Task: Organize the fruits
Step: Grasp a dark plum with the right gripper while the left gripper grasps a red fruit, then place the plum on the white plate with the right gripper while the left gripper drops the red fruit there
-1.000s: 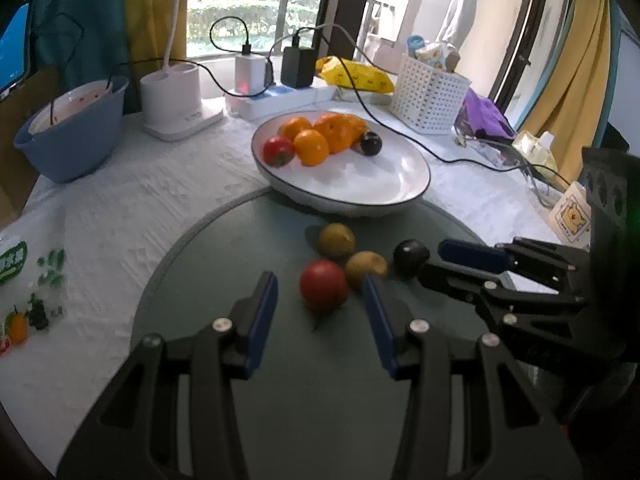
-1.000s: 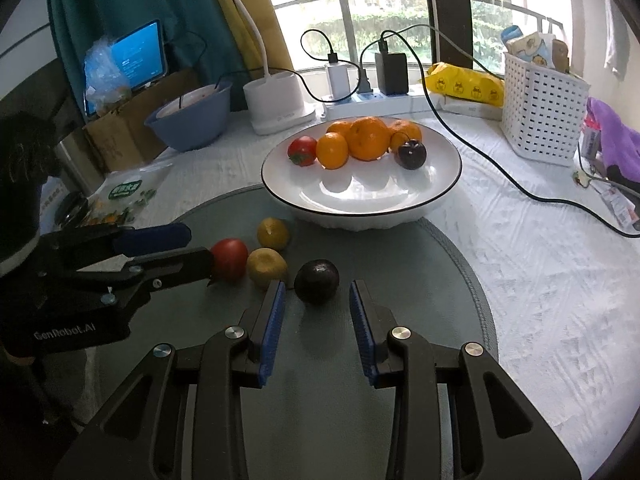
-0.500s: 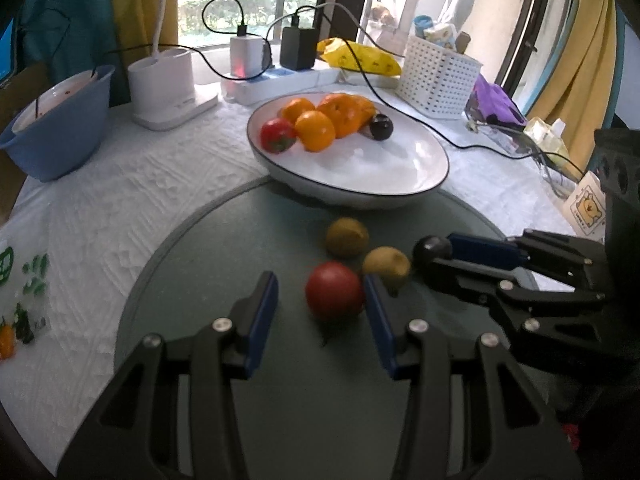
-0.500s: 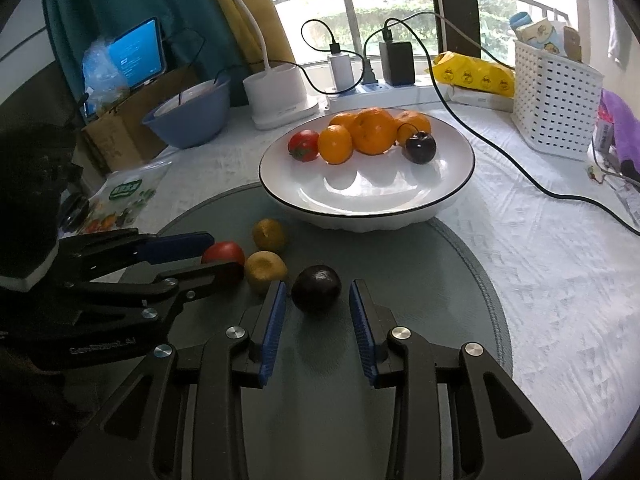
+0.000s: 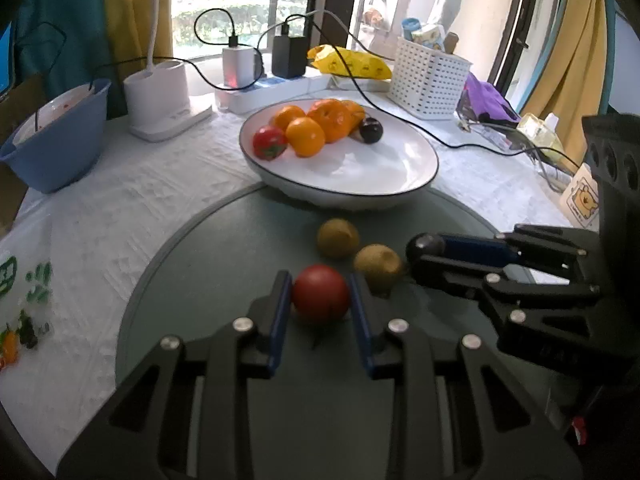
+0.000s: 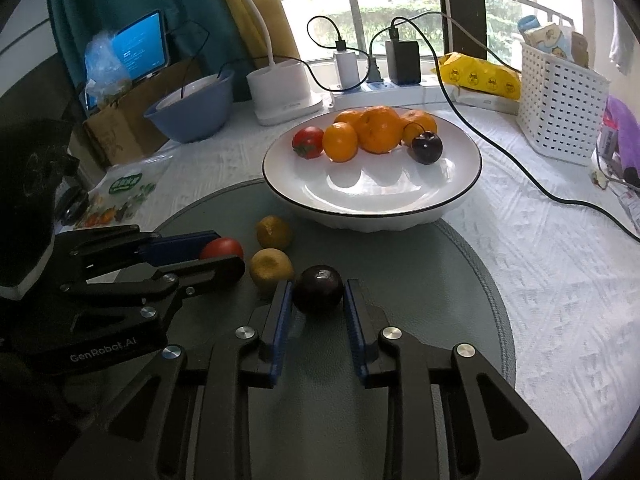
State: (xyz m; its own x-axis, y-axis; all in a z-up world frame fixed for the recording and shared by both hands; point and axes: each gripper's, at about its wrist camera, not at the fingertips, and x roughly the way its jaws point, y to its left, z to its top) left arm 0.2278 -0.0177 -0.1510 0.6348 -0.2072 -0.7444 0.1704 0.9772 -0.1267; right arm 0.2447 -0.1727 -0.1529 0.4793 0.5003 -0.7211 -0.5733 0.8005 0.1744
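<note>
The left gripper (image 5: 320,304) is pinching the tomato (image 5: 321,293) between its blue fingers (image 5: 280,312), which have just been closing on it. The right gripper (image 6: 318,304) is likewise clamping the plum (image 6: 318,289), its fingers (image 6: 282,316) having just been closing onto both sides of it. Both fruits are sitting on the grey mat (image 6: 460,280). Two kiwis (image 6: 271,267) are lying at about ten o'clock from the plum, just beside it. At twelve o'clock the white plate (image 6: 400,196) is resting on the mat's far edge, holding a second tomato (image 6: 308,142), several oranges (image 6: 378,129) and a dark plum (image 6: 427,147) along its far side. On the bench (image 6: 540,240) beyond, a blue bowl (image 6: 192,114) is sitting at ten o'clock and a white basket (image 6: 560,92) at two o'clock.
</note>
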